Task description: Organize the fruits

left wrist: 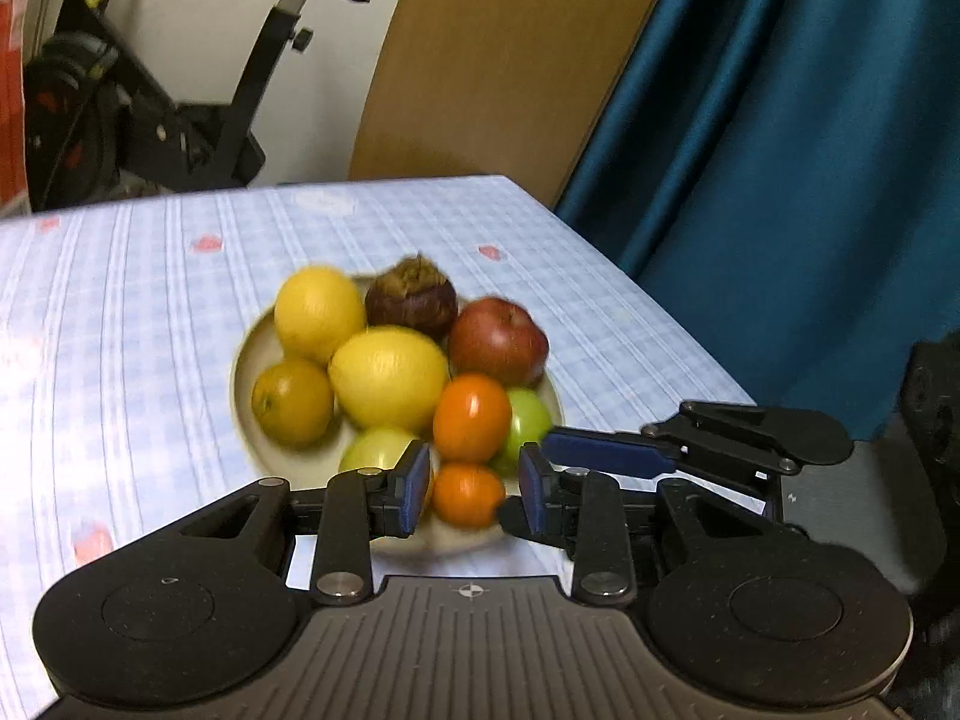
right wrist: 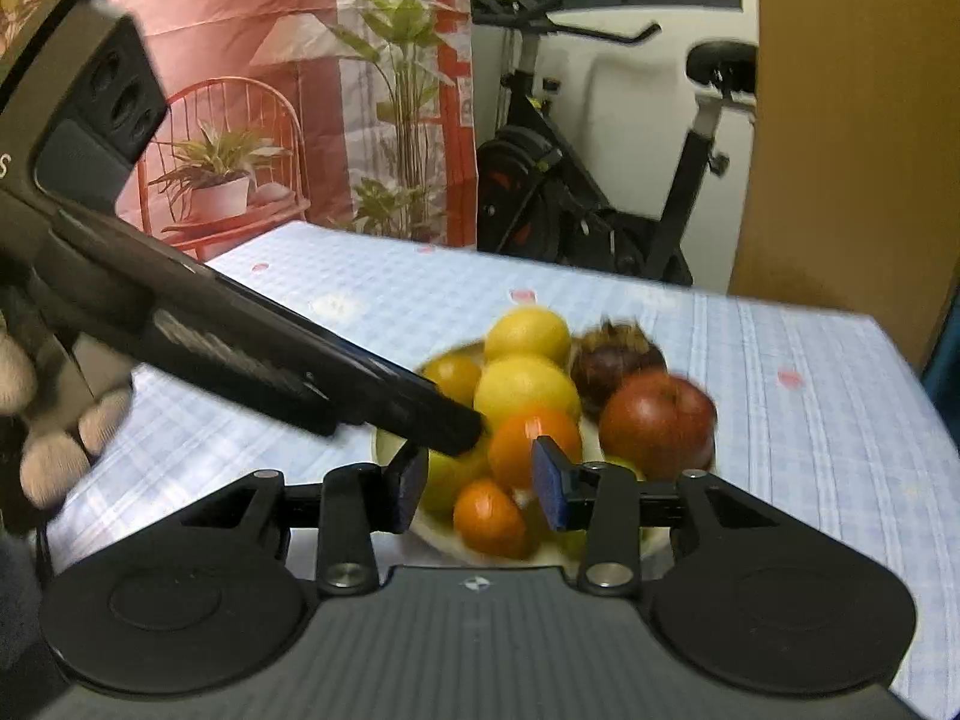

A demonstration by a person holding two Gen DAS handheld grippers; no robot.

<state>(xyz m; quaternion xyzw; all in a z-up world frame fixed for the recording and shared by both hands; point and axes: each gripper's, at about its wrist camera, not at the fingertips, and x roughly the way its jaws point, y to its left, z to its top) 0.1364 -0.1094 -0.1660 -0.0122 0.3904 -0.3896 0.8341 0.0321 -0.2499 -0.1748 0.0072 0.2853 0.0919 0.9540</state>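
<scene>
Both grippers, left (left wrist: 474, 489) and right (right wrist: 483, 489), hang above the plate (left wrist: 246, 360) with fingers drawn close and holding nothing. Fruit fills the plate on the table (left wrist: 120, 300): lemons (left wrist: 387, 378), an apple (left wrist: 498, 339), oranges (left wrist: 471, 423).

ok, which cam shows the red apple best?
Left wrist view: the red apple sits whole and unblocked on the right side of the plate, stem dimple visible. In the right wrist view the apple is also whole but more smeared by motion blur.
</scene>
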